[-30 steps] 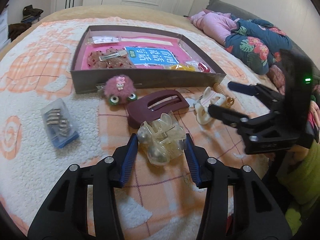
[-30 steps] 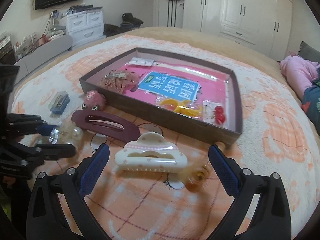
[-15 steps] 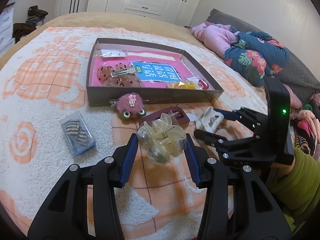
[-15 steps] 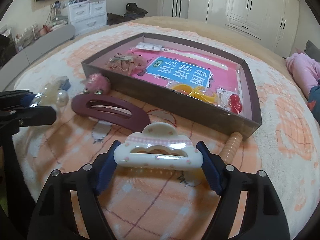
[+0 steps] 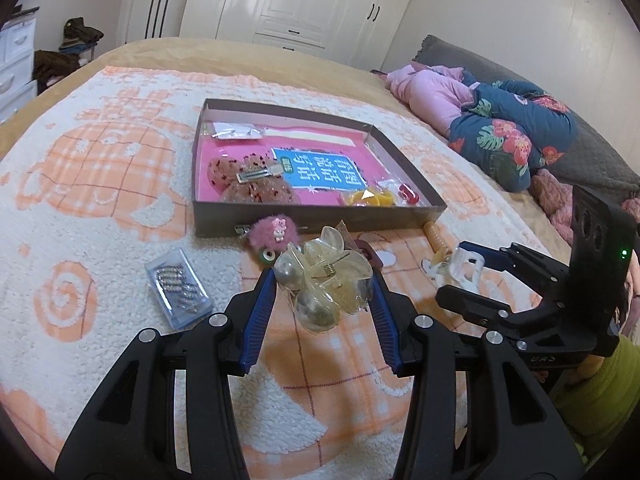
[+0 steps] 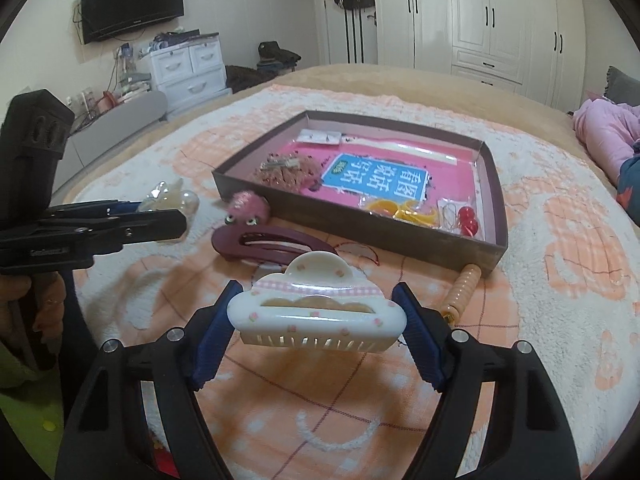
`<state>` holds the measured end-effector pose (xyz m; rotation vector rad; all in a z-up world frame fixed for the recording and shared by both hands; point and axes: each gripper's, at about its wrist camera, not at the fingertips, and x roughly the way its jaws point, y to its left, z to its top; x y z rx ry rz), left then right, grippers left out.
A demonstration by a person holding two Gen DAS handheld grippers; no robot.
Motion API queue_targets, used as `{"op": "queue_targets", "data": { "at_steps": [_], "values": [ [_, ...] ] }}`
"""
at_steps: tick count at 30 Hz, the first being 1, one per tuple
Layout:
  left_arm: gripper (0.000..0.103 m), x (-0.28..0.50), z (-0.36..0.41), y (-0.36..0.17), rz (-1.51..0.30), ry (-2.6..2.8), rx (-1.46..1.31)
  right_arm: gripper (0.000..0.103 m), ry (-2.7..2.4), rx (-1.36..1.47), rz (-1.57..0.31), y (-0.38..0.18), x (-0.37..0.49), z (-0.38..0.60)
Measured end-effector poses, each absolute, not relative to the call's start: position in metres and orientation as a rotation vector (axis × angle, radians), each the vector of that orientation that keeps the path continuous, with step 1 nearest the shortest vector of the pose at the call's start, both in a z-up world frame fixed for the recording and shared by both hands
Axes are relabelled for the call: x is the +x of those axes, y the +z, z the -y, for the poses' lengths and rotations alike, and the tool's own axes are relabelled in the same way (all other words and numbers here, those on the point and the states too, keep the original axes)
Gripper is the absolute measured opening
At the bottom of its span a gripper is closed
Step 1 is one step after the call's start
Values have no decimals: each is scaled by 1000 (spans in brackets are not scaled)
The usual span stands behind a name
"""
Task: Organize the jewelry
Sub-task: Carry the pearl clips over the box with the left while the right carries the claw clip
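A: What does the shallow brown box [image 6: 494, 200] hold?

B: A pink liner with a blue printed card [image 6: 378, 178] in the middle. At the card's nine o'clock lies a speckled reddish hair piece [image 5: 256, 184] with a metal clip on top. At twelve o'clock sits a small clear packet [image 5: 236, 132]. At the card's five o'clock are orange-yellow pieces [image 6: 402, 208] and a red bead pair [image 6: 468, 216].

A: And the tongs?

B: The left gripper [image 5: 323, 280] is narrowed onto a clear pearl claw clip [image 5: 324, 280], lifted off the blanket. The right gripper [image 6: 316, 312] grips a white cloud-shaped claw clip [image 6: 316, 308] by its two ends, clear of the blanket too.

A: What remains outside the box?

B: In the right wrist view, a maroon hair clip [image 6: 276, 244] lies at twelve o'clock from the white clip, a pink fuzzy clip with eyes [image 6: 246, 210] at eleven, and a ribbed peach hair tie [image 6: 464, 286] at two, against the box corner. In the left view, a clear case of small metal pins [image 5: 178, 288] lies at nine o'clock from the pearl clip.

A: The room?

B: An orange-and-white fleece blanket [image 6: 560, 280] covers a bed. White wardrobes [image 6: 500, 12] stand behind, with a wall television [image 6: 132, 0] and white drawers [image 6: 188, 70] at ten o'clock.
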<state>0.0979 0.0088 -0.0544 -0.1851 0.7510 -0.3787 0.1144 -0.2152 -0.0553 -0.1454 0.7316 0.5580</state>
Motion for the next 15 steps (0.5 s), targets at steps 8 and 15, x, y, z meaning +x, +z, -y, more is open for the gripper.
{"op": "queue_targets", "data": {
  "at_steps": [8, 15],
  "values": [
    [38, 104, -13, -49, -735, -371, -185, 74, 521, -122, -692, -39, 121, 221],
    [38, 117, -11, -37, -702, -371, -175, 74, 497, -117, -645, -23, 134, 223]
  ]
}}
